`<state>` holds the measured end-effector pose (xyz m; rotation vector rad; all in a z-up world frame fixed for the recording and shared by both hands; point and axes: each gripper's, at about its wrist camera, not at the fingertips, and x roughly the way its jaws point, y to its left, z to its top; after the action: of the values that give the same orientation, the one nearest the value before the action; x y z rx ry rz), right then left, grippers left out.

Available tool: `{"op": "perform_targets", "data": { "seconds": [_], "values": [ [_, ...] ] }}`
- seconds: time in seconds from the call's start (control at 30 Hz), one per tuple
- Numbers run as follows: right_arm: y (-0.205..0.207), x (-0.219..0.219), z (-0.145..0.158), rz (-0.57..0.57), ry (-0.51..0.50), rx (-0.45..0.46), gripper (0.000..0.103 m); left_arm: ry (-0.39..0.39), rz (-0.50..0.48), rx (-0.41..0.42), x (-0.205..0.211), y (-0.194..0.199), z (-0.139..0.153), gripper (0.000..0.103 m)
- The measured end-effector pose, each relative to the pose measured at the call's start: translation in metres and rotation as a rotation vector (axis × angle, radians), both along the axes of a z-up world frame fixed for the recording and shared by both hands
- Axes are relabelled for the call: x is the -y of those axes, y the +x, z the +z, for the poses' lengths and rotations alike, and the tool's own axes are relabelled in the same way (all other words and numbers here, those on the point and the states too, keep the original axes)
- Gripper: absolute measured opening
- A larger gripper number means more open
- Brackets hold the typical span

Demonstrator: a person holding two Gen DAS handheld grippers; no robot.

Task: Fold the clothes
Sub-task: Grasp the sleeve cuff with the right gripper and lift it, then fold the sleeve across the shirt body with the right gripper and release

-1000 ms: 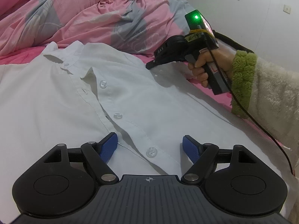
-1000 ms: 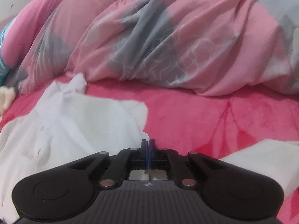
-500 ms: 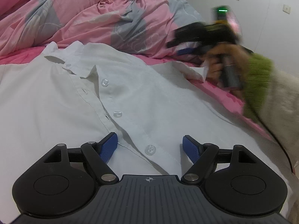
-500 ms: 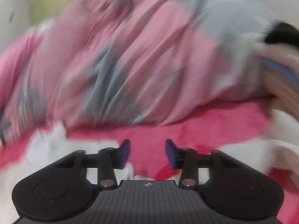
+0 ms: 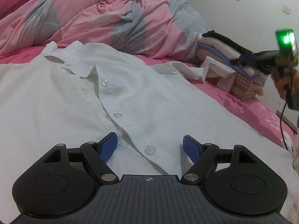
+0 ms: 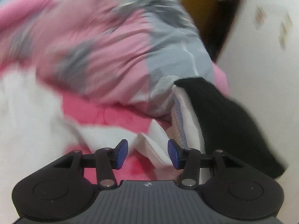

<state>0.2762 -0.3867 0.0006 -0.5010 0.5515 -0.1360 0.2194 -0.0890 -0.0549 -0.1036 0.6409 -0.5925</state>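
Note:
A white button-up shirt (image 5: pixel 140 93) lies spread face up on the pink bed sheet (image 5: pixel 243 108), collar at the far left. My left gripper (image 5: pixel 149 145) hovers open just over its button placket, with a button between the blue pads. The shirt's right sleeve cuff (image 5: pixel 196 71) lies crumpled on the sheet by a stack of folded clothes. My right gripper (image 6: pixel 147 154), held by a hand, is up at the far right near that stack; its jaws are opening. The white cuff (image 6: pixel 153 145) shows beyond them, and the pads press on nothing. The right wrist view is blurred.
A stack of folded clothes (image 5: pixel 233 61) with a black piece (image 6: pixel 224 115) on top sits at the bed's right side. A rumpled pink and grey duvet (image 5: pixel 112 15) is piled behind the shirt. A white wall (image 5: pixel 243 9) rises on the right.
My right gripper went from shut to open and swung right and up, away from the shirt towards the folded stack. The sleeve cuff now lies on the sheet. The left gripper stayed still.

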Motion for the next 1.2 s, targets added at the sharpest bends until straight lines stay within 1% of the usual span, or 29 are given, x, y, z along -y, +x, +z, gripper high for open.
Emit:
{"op": "perform_targets", "data": {
  "seconds": [0.13, 0.17, 0.2, 0.27, 0.3, 0.33, 0.37, 0.47, 0.57, 0.67, 0.73, 0.83, 0.97, 1.03, 1.2],
  "values": [
    [0.017, -0.022, -0.043, 0.027, -0.294, -0.045, 0.049, -0.007, -0.002, -0.002, -0.001, 0.000, 0.000, 0.079],
    [0.023, -0.024, -0.053, 0.021, -0.349, -0.060, 0.049, -0.010, -0.003, -0.002, -0.001, 0.001, 0.000, 0.079],
    [0.031, -0.024, -0.061, 0.013, -0.393, -0.078, 0.046, -0.012, -0.004, -0.003, -0.001, 0.001, -0.001, 0.079],
    [0.049, -0.021, -0.077, -0.022, -0.472, -0.125, 0.035, -0.016, -0.005, -0.004, -0.001, 0.001, -0.001, 0.080],
    [0.057, -0.018, -0.081, -0.046, -0.486, -0.148, 0.010, -0.017, -0.005, -0.004, -0.002, 0.001, -0.001, 0.080],
    [0.062, -0.014, -0.081, -0.074, -0.482, -0.168, 0.000, -0.017, -0.005, -0.004, -0.002, 0.001, -0.001, 0.080],
    [0.066, -0.011, -0.078, -0.097, -0.461, -0.170, 0.000, -0.019, -0.005, -0.004, -0.002, 0.001, -0.001, 0.080],
    [0.062, -0.009, -0.041, -0.145, -0.343, -0.069, 0.000, -0.024, -0.006, -0.005, -0.003, 0.001, -0.001, 0.080],
    [0.049, -0.016, 0.007, -0.147, -0.246, 0.047, 0.000, -0.029, -0.006, -0.006, -0.004, 0.001, -0.001, 0.080],
    [0.031, -0.030, 0.057, -0.115, -0.174, 0.170, 0.000, -0.032, -0.005, -0.007, -0.004, 0.000, -0.001, 0.080],
    [0.018, -0.046, 0.089, -0.073, -0.140, 0.234, 0.000, -0.033, -0.005, -0.008, -0.004, 0.000, -0.001, 0.080],
    [-0.003, -0.073, 0.127, 0.000, -0.134, 0.312, 0.000, -0.032, -0.004, -0.007, -0.003, 0.001, -0.001, 0.080],
    [-0.022, -0.111, 0.157, 0.090, -0.179, 0.372, 0.000, -0.033, -0.001, -0.007, -0.003, 0.001, -0.001, 0.080],
    [-0.026, -0.127, 0.165, 0.127, -0.203, 0.379, 0.000, -0.034, 0.000, -0.008, -0.003, 0.001, -0.001, 0.080],
    [-0.033, -0.164, 0.173, 0.218, -0.235, 0.363, 0.000, -0.037, 0.000, -0.009, -0.003, 0.002, -0.001, 0.080]
  ]
}}
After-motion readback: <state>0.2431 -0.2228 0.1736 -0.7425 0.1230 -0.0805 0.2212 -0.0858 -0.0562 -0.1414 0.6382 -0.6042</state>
